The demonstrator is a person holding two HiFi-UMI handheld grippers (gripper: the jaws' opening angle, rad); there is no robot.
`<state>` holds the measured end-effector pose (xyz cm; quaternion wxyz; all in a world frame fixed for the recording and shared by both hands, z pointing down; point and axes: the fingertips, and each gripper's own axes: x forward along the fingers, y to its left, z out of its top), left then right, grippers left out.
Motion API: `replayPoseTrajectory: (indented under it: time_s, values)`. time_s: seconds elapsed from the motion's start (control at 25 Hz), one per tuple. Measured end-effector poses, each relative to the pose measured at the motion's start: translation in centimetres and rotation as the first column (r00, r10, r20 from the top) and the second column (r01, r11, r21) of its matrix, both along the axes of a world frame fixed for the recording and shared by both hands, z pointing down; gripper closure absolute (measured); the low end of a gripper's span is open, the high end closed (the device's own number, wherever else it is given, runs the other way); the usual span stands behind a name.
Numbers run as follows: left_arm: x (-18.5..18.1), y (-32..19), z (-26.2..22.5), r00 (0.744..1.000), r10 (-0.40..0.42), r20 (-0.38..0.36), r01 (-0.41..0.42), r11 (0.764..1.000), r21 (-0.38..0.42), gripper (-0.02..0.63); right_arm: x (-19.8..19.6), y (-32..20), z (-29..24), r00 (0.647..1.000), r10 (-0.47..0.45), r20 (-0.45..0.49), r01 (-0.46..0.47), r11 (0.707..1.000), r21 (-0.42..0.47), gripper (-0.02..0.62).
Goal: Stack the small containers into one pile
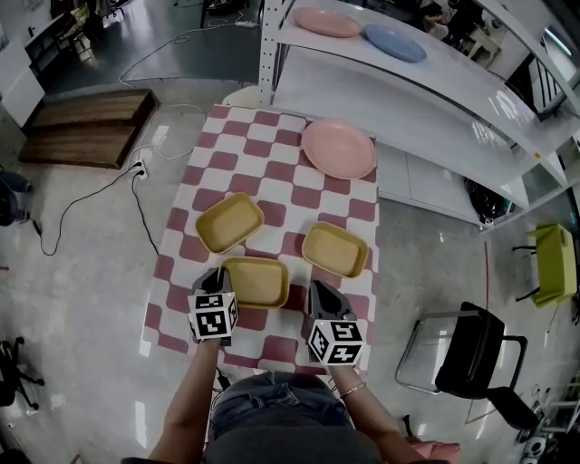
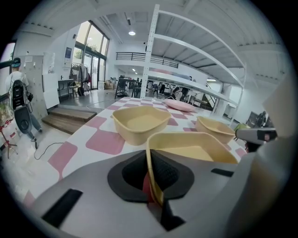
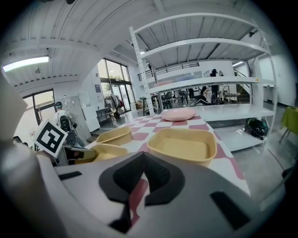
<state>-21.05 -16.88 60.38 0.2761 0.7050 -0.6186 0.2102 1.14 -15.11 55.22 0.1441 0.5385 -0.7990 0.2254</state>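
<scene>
Three shallow yellow containers lie apart on the red-and-white checked table (image 1: 276,195). The near container (image 1: 258,281) (image 2: 195,151) (image 3: 100,152) has its left rim pinched in my left gripper (image 1: 217,275) (image 2: 151,162), which is shut on it. The far-left container (image 1: 229,222) (image 2: 141,123) (image 3: 114,135) sits just beyond it. The right container (image 1: 335,249) (image 2: 215,128) (image 3: 184,145) lies straight ahead of my right gripper (image 1: 319,292) (image 3: 143,174), whose jaws are together with nothing in them, short of that container's near edge.
A pink plate (image 1: 338,148) (image 3: 178,114) rests at the table's far right corner. Behind the table a white shelf rack (image 1: 435,82) carries a pink plate (image 1: 326,23) and a blue plate (image 1: 394,43). A black chair (image 1: 471,358) stands to the right, a wooden platform (image 1: 86,127) to the left.
</scene>
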Motion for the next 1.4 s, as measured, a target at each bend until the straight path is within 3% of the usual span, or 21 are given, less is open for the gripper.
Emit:
replayPoseTrajectory:
  time_s: [0.6,1.0,1.4]
  values:
    - [-1.0,2.4,-3.2,0.996,-0.042,-0.081,0.045,0.998,0.04,0.584,0.3,3.1,-1.4,0.999,0.039,-0.011,-0.038,0.999,0.035,0.584]
    - [1.6,3.0,-5.9,0.992,0.03,-0.124,-0.017,0.994,0.106,0.584,3.2,5.9,-3.0,0.993,0.118,-0.032,-0.115,0.99,0.077,0.584]
    - [6.9,1.4,-8.6,0.978,0.152,-0.143,-0.129,0.979,0.155,0.584,7.0,7.8,-4.4,0.976,0.216,-0.038,-0.211,0.972,0.105,0.584]
